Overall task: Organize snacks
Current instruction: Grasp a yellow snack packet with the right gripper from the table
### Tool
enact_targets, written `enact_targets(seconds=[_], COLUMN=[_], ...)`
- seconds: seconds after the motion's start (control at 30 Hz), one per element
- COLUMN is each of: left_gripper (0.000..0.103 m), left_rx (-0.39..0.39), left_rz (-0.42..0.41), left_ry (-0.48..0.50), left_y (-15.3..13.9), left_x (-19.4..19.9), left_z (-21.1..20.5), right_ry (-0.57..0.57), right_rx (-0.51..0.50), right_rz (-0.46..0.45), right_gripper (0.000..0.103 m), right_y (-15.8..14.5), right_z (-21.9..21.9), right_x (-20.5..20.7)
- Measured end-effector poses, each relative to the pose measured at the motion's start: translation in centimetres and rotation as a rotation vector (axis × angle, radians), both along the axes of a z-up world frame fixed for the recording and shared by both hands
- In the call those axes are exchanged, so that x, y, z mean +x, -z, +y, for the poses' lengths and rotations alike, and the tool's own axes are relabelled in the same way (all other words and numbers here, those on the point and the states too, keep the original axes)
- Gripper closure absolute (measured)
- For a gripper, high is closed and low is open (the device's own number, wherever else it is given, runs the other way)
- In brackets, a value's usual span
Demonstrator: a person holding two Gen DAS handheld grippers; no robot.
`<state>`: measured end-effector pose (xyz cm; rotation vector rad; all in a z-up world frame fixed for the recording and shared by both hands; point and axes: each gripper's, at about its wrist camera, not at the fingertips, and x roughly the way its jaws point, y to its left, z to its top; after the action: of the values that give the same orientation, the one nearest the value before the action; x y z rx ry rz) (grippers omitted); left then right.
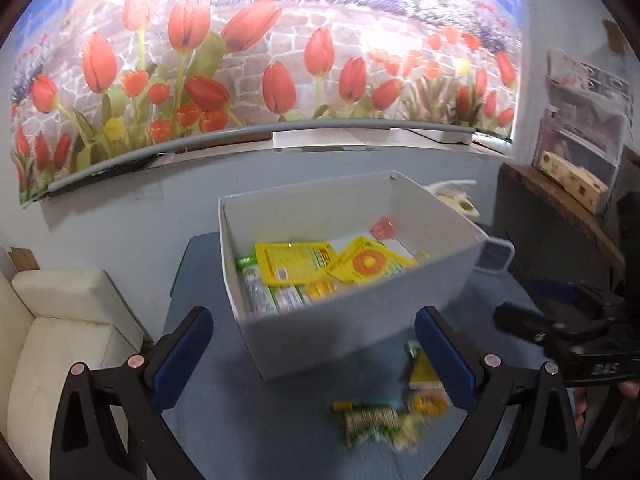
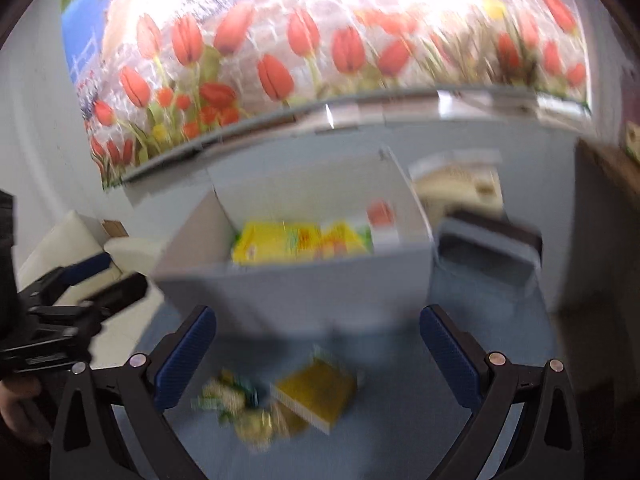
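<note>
Snacks still lie loose on the blue table (image 1: pixel 248 432), just before the white box (image 1: pixel 352 332). Both the left tongs (image 1: pixel 314 354) and the right tongs (image 2: pixel 318 354) stand wide open, empty. A sensible pick is the yellow packet (image 2: pixel 316 396), grasped across its short side; its long axis runs diagonally, toward the box's right corner.

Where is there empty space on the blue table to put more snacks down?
Bare blue table lies left of the loose snack pile, in front of the white box. It is crowded where that pile sits by the box's front wall, and inside the box, where yellow packets cover most of the floor.
</note>
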<state>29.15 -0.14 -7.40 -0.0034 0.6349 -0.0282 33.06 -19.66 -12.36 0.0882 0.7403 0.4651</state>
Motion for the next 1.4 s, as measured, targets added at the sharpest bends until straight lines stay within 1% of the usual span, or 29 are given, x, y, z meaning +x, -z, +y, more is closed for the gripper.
enact_targets(seconds=[0.03, 0.1, 0.13, 0.2, 0.33, 0.4, 0.47, 0.57, 0.67, 0.7, 0.73, 0.8, 0.9, 1.0, 1.03, 1.07, 1.1, 1.13, 1.2, 1.27, 1.33, 1.4], left_gripper=[0.000, 0.000, 0.000, 0.000, 0.000, 0.000, 0.000, 0.000, 0.000, 0.000, 0.000, 0.000, 0.000, 0.000, 0.000, 0.000, 0.000, 0.000, 0.000, 0.000, 0.000, 0.000], left_rx=[-0.002, -0.047, -0.061, -0.060, -0.054, -0.083, -0.090, -0.109, -0.122, -0.125, -0.129, -0.136, -0.151, -0.163, -0.167, -0.171, -0.175, -0.183, -0.195, -0.215, -0.230, -0.223], left_rz=[0.001, 0.021, 0.025, 0.046, 0.062, 0.087, 0.091, 0.093, 0.093, 0.091, 0.090, 0.091, 0.098, 0.099, 0.102, 0.106, 0.109, 0.113, 0.117, 0.130, 0.136, 0.138], left_ry=[-0.002, 0.023, 0.016, 0.025, 0.041, 0.042, 0.026, 0.018, 0.005, 0.006, 0.010, 0.015, -0.006, -0.025, -0.031, -0.038, -0.044, -0.051, -0.066, -0.080, -0.082, -0.076], left_y=[0.5, 1.6, 2.2, 3.0, 4.0, 4.3, 4.5, 4.6, 4.5, 4.5, 4.5, 4.6, 4.9, 5.3, 5.4, 5.6, 5.8, 6.1, 6.5, 6.9, 7.2, 7.3], left_x=[-1.2, -3.8, -5.1, -7.0, -9.9, -10.7, -11.2, -11.5, -11.6, -11.6, -11.6, -11.7, -11.7, -11.8, -11.8, -11.8, -11.8, -11.7, -11.6, -11.3, -11.0, -10.6], left_z=[-0.5, -1.3, -1.7, -2.7, -3.5, -3.0, -2.5, -1.8, -1.2, -1.1, -0.9, -0.3, 0.9, 2.1, 2.6, 2.9, 3.2, 3.6, 4.3, 4.9, 5.1, 4.8], right_ry=[0.015, 0.036, 0.057, 0.079, 0.099, 0.099, 0.095, 0.085, 0.092, 0.100, 0.119, 0.137, 0.167, 0.170, 0.174, 0.174, 0.178, 0.166, 0.143, 0.135, 0.137, 0.135], right_rx=[-0.021, -0.020, -0.019, -0.011, -0.005, -0.005, -0.010, -0.027, -0.046, -0.051, -0.062, -0.062, -0.121, -0.150, -0.149, -0.151, -0.166, -0.157, -0.131, -0.141, -0.137, -0.129], right_rz=[0.031, 0.043, 0.055, 0.071, 0.105, 0.104, 0.106, 0.115, 0.138, 0.154, 0.192, 0.226, 0.248, 0.261, 0.268, 0.278, 0.276, 0.261, 0.259, 0.246, 0.230, 0.216], right_gripper=[0.000, 0.000, 0.000, 0.000, 0.000, 0.000, 0.000, 0.000, 0.000, 0.000, 0.000, 0.000, 0.000, 0.000, 0.010, 0.032, 0.035, 0.036, 0.037, 0.040, 0.046, 0.046], right_y=[1.2, 2.5, 3.3, 4.2, 5.2, 5.2, 5.1, 5.2, 5.3, 5.4, 5.7, 6.0, 6.8, 7.8, 8.1, 8.4, 8.5, 8.4, 8.3, 8.1, 7.7, 7.2], right_z=[-0.4, -1.2, -1.7, -2.2, -2.6, -2.5, -1.9, -0.6, 0.9, 1.3, 2.0, 2.8, 4.4, 5.7, 5.9, 6.1, 6.2, 6.3, 6.0, 5.7, 5.2, 4.8], right_x=[-0.9, -2.3, -3.2, -4.1, -5.4, -5.9, -5.9, -4.9, -2.9, -2.1, -1.0, 0.4, 2.3, 3.4, 3.7, 3.9, 4.0, 3.9, 3.8, 3.6, 3.4, 3.1])
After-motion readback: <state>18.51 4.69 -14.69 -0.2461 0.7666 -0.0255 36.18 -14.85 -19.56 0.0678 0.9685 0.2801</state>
